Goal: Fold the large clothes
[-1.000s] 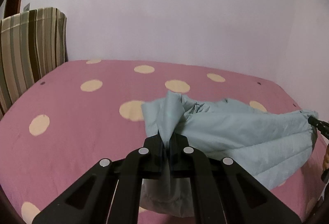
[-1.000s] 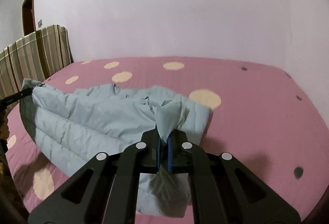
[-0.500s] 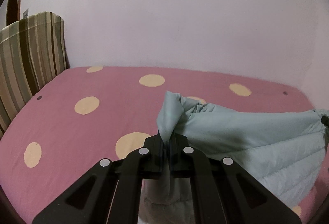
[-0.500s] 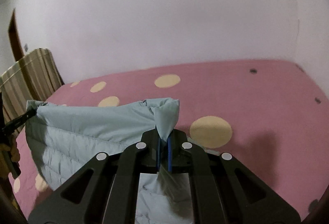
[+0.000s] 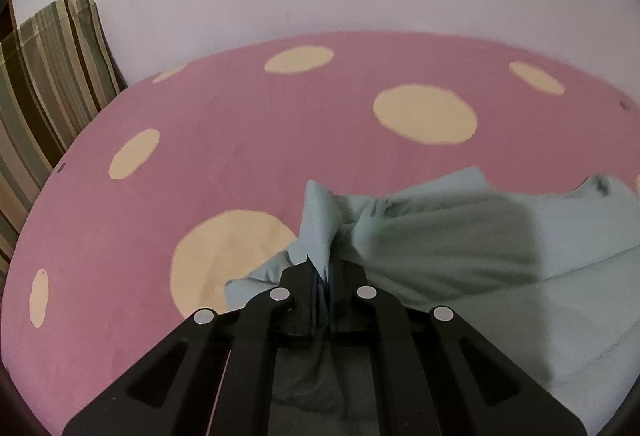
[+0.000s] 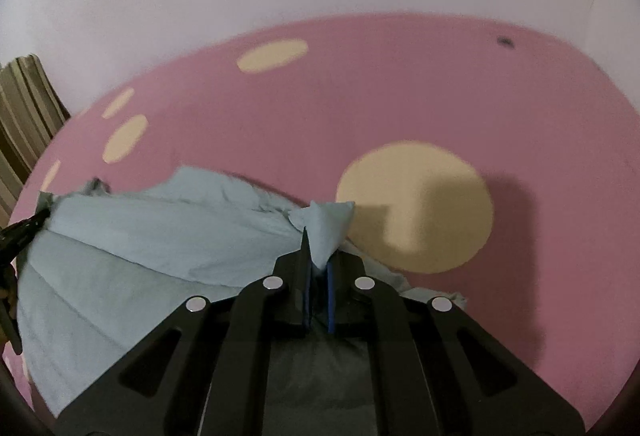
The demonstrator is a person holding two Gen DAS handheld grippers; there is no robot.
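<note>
A pink bedsheet point(image 5: 248, 156) with cream dots fills our frames. Across the lower half stretches the pale blue garment point(image 6: 160, 236). Our left gripper point(image 5: 325, 272) and right gripper point(image 6: 318, 264), low centre, each clamp tight on its bunched edge.

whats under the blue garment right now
The pink dotted bedsheet lies under the garment, showing all around it. Both the left gripper and right gripper pinch its corners. Whatever lies directly beneath the cloth is covered.
</note>
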